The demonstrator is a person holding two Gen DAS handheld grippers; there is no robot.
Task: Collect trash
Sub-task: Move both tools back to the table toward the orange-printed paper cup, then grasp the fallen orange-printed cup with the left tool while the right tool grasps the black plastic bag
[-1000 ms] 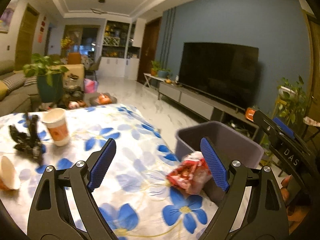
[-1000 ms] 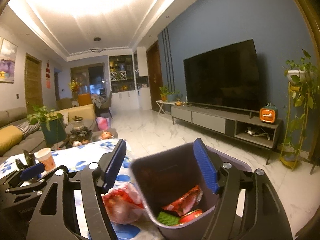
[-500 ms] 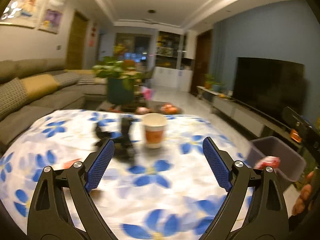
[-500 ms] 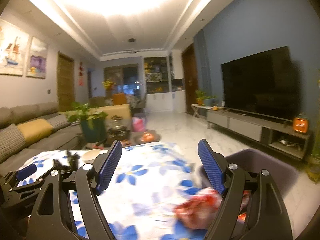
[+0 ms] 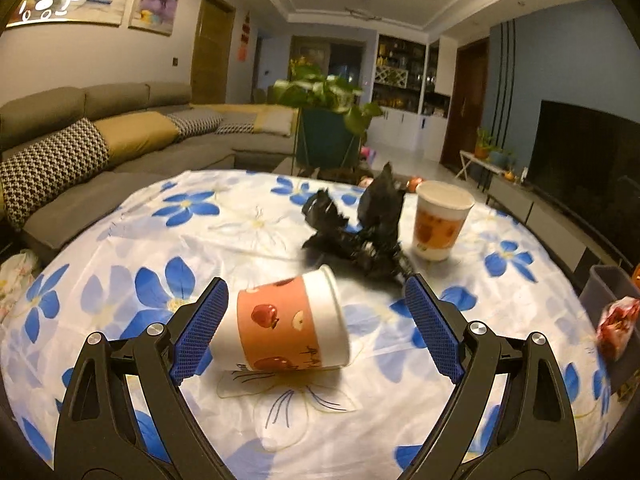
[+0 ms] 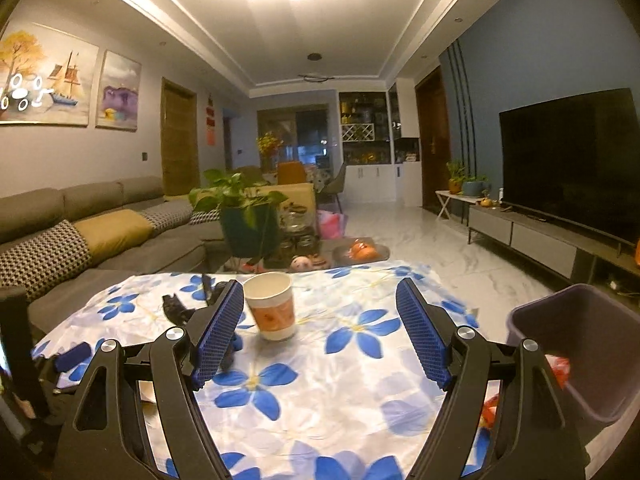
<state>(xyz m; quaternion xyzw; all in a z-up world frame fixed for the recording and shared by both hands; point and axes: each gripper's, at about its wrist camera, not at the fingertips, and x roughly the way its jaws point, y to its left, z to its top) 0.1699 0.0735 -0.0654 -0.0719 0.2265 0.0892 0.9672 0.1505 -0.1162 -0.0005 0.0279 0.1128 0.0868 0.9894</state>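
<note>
Both grippers stand open and empty above the flowered tablecloth [image 5: 248,240].

Left gripper [image 5: 316,328] has its blue pads spread wide around a tipped paper cup [image 5: 286,324], which lies on its side on the cloth, mouth to the right; the left pad appears just beside the cup's base, the right pad is well apart from its rim, and no grip is made. Beyond it lies crumpled black plastic [image 5: 360,228], with an upright paper cup [image 5: 440,224] just to its right. Right gripper [image 6: 320,332] is likewise wide open with nothing between its pads; the same upright cup sits farther off on the cloth. Grey bin [image 6: 580,344] stands at the table's right edge with red wrappers inside, and a red snack wrapper [image 5: 616,328] shows at its near side.
</note>
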